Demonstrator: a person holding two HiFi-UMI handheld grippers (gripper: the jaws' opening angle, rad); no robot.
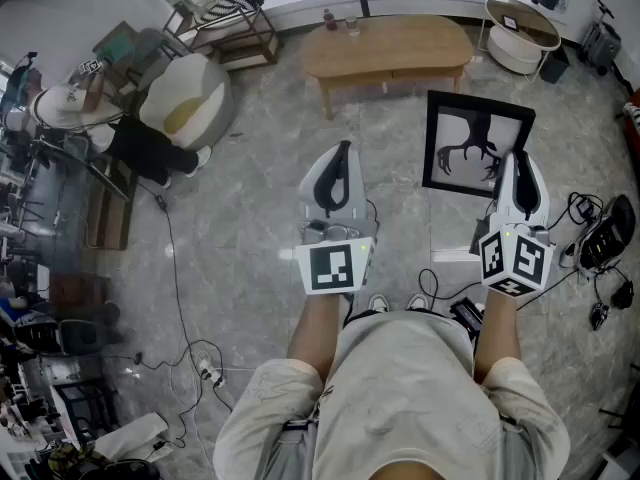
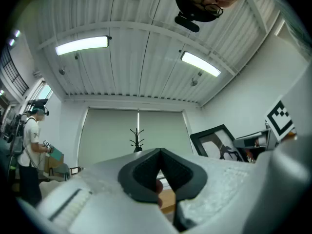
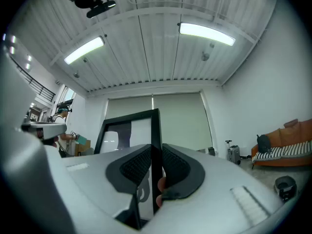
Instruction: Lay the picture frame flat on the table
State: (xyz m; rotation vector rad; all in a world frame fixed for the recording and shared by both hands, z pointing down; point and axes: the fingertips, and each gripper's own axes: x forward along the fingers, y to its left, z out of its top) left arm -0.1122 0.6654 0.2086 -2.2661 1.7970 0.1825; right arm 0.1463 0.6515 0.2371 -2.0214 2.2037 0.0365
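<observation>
A black picture frame (image 1: 474,146) with an antler print is held in the air in front of me, near the right end of the wooden table (image 1: 388,48). My right gripper (image 1: 519,178) is shut on the frame's lower right edge; the right gripper view shows the black frame edge (image 3: 155,145) clamped between the pads. My left gripper (image 1: 338,176) hangs to the left of the frame, shut with nothing in it. In the left gripper view the frame (image 2: 214,139) appears at the right, beyond the closed left gripper (image 2: 160,165).
The oval wooden table carries a small bottle (image 1: 330,18) and a glass (image 1: 353,25) near its far edge. A white round side table (image 1: 520,34) stands to the right. A person (image 1: 110,128) bends over at left. Cables (image 1: 580,253) lie on the floor at right.
</observation>
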